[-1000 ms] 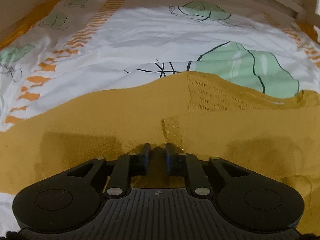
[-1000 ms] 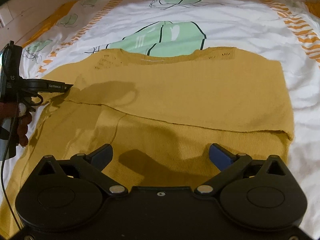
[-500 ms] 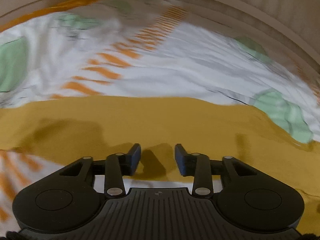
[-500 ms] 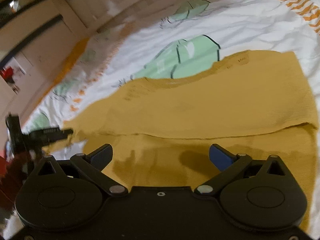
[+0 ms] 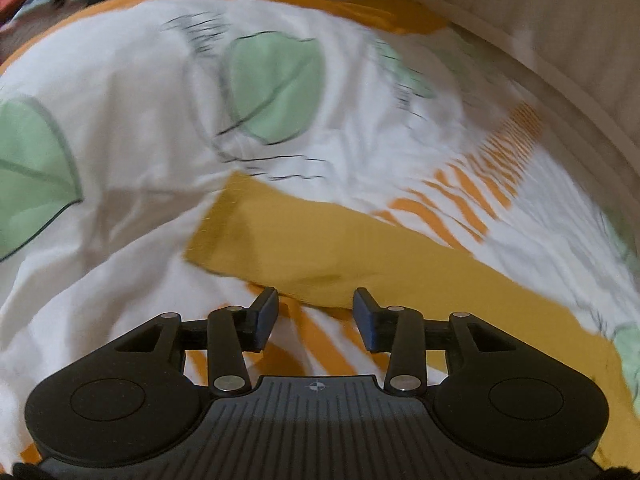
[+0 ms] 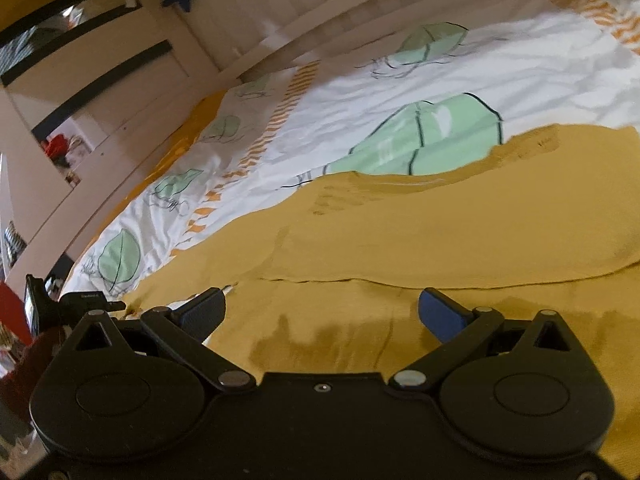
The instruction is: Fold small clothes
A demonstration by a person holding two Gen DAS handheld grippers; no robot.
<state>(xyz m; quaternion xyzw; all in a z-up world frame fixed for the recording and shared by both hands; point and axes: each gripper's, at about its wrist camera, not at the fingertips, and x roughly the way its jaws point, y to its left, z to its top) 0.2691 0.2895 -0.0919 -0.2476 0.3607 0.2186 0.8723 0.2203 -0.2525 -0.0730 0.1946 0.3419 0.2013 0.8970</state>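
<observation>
Fig.: L gripper [image 5: 315, 308] open at sleeve [image 5: 304, 248] edge, R gripper [image 6: 322, 310] open over sweater [image 6: 440, 240]; pinch sleeve end, fold inward w/o bunching.

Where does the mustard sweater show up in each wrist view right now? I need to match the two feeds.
Left wrist: the mustard sweater is a band running from centre down to the lower right, just ahead of the open left gripper.
Right wrist: it fills the middle and right, lying beneath the open right gripper.
Shared landmark: the white bedsheet with green shapes.
</observation>
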